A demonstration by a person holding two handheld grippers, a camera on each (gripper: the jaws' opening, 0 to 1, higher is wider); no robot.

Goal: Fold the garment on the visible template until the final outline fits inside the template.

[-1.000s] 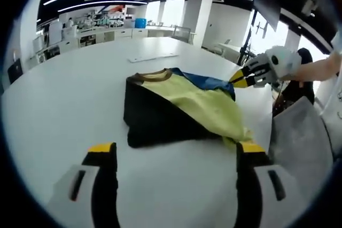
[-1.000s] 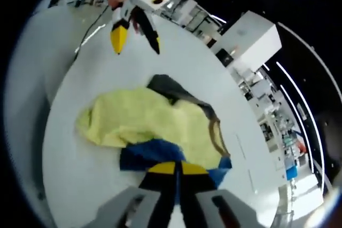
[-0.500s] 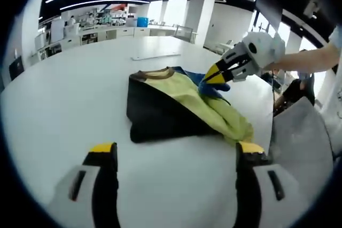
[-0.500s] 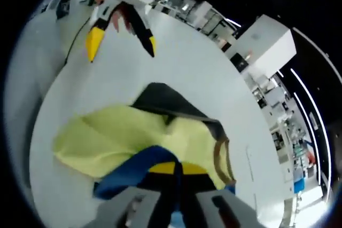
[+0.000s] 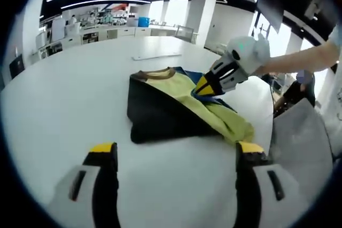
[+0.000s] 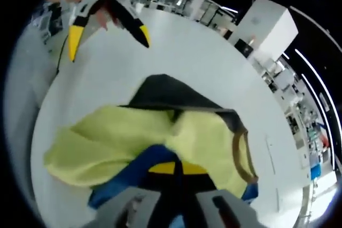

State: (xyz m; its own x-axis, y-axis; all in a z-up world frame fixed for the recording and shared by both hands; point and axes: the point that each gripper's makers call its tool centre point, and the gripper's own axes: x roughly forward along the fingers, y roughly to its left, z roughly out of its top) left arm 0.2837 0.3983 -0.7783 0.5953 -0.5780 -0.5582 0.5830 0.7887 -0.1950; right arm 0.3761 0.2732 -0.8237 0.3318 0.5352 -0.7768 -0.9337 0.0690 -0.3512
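In the left gripper view, the left tongs [image 5: 176, 150] stand spread wide above the near edge of the white table [image 5: 64, 94], holding nothing, their yellow-tipped jaws well apart and short of the cloth. Just beyond them lies the garment [image 5: 176, 105], partly folded, near the table's right edge: a black panel faces the camera, a yellow panel slopes across its top toward the right, a brown collar sits at the far side, and a blue portion shows at the far right. The right tongs [image 5: 204, 86] reach in from the right, pressed together on the blue fabric over the yellow panel; a person's bare forearm [image 5: 299, 62] extends behind them. In the right gripper view, the right tongs [image 6: 172, 168] are closed, pinching the blue fabric, with the yellow panel bunched just ahead and the black panel beyond it. Farther off, the left tongs [image 6: 107, 31] hang open over the table's far side. A flat white strip [image 5: 155, 56] lies on the table beyond the garment.
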